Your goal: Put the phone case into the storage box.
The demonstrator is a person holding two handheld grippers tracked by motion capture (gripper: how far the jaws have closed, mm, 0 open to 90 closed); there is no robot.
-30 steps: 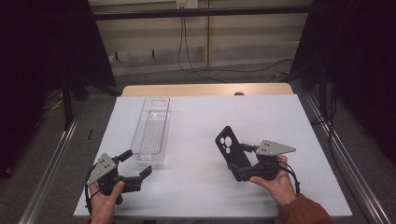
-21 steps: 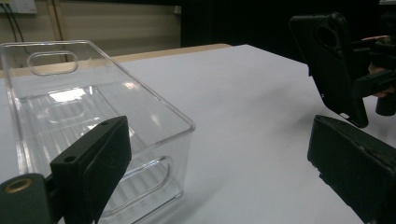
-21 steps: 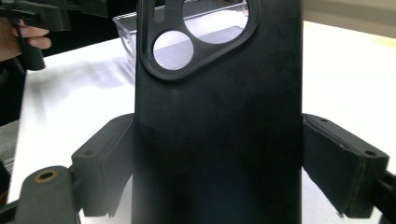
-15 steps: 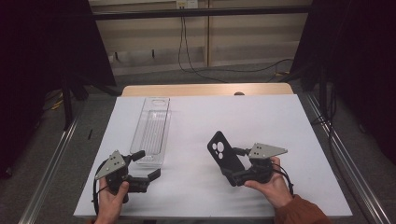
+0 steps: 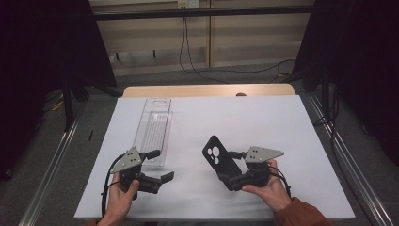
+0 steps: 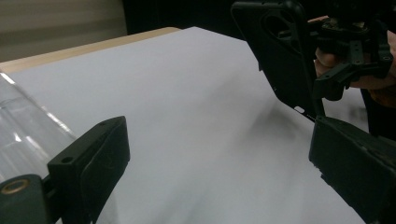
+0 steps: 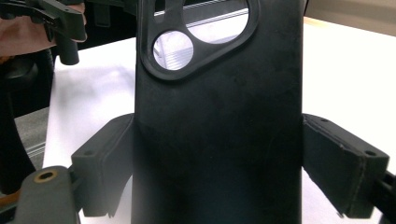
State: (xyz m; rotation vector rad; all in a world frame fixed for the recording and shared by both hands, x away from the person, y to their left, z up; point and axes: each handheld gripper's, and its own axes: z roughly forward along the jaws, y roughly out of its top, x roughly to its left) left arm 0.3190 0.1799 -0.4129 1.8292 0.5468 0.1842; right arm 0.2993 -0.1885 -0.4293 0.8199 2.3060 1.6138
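Your left gripper (image 5: 162, 178) has slid across the white table (image 5: 282, 122) toward the middle since a second ago, leaving the near left corner and turning to face the black phone case (image 5: 217, 157); its jaws stand wide apart with nothing between them. That looks like the approach for a two-handed grip or a handover, so the case is likely the next thing it must meet. Your right gripper (image 5: 230, 179) has eased the case a little leftward over the same second and holds it clamped by its two long edges, tilted up off the table with the camera cutout at the far, upper end; in the right gripper view the case (image 7: 215, 121) sits squarely between both pads. The clear tray (image 5: 153, 129) lies lengthwise on the left half, its near end just beside your left gripper, so a careless swing of that hand could nudge it. Between the two grippers the table is bare, and nothing blocks the path to the case.
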